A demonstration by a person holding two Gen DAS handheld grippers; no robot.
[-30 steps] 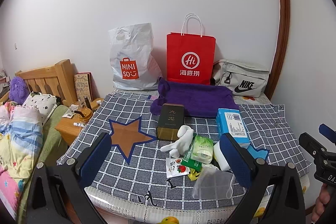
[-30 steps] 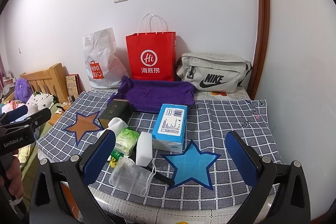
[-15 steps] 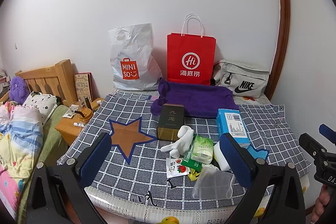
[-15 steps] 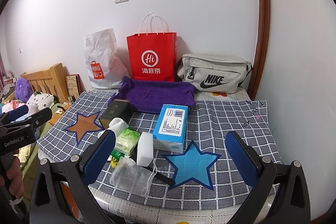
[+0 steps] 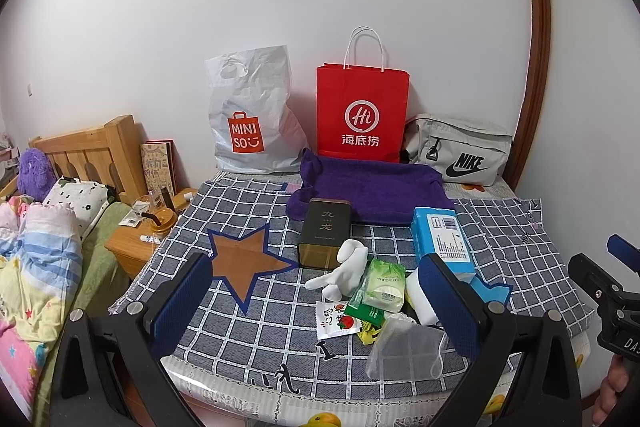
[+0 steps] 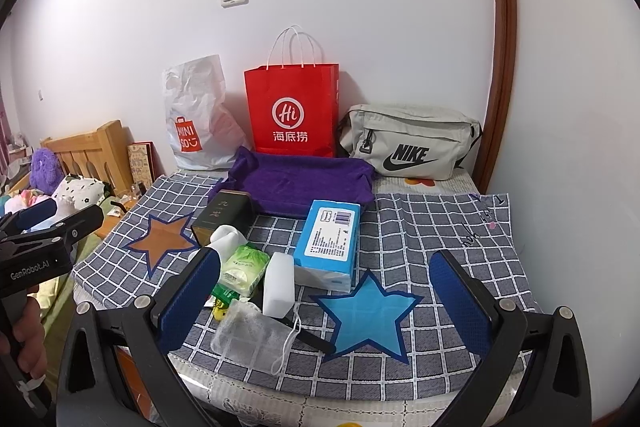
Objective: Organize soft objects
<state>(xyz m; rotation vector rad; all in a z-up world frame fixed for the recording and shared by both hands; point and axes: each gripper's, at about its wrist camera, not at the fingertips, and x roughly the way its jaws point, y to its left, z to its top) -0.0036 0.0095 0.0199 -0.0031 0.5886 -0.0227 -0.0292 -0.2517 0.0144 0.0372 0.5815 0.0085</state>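
A: Status?
B: Not started, by the look. Left hand-held gripper [image 5: 320, 301] and right hand-held gripper [image 6: 326, 297] both spread, empty, hovering near the desk [image 6: 440, 227] edge.
A: Soft stuff?
B: Piled centre: tissue pack [image 6: 330, 241], sponge [image 6: 279, 283], mesh pouch [image 6: 250, 341]. Purple towel [image 6: 304, 183] far.

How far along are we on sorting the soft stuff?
Nothing looks sorted yet. The tissue pack, white sponge, mesh pouch and green wipes sit clustered on the checked cloth. The left gripper and right gripper hover open and empty. All sorting remains.
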